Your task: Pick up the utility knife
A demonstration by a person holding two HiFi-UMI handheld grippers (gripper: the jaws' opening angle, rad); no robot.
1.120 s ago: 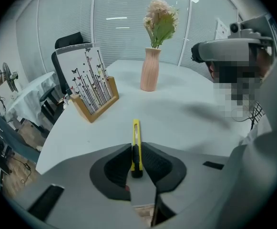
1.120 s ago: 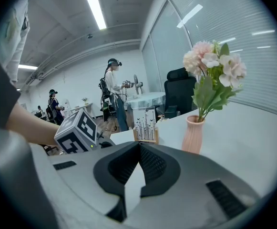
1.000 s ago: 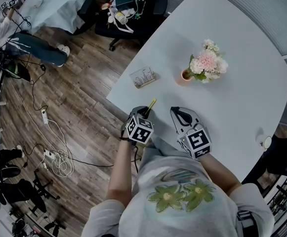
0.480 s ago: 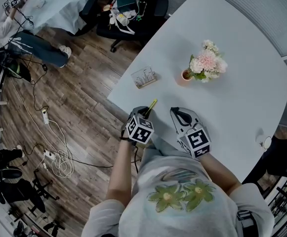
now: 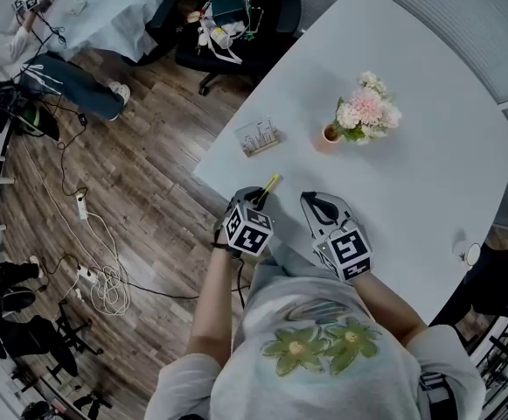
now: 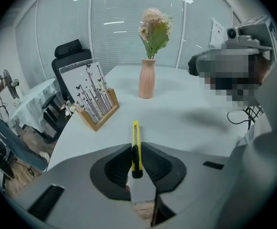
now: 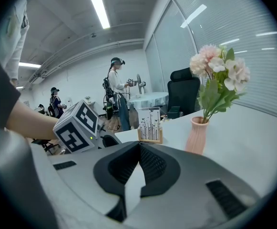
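A slim yellow and black utility knife is clamped between the dark pads of my left gripper, its yellow end sticking out forward over the white table. From the head view the knife juts out ahead of the left gripper near the table's near edge. My right gripper hovers beside it to the right, jaws closed with nothing between them.
A wooden card holder with printed cards stands further along the table edge. A pink vase of flowers sits beyond it. A small round object lies at the table's right edge. Wooden floor with cables and an office chair lies left.
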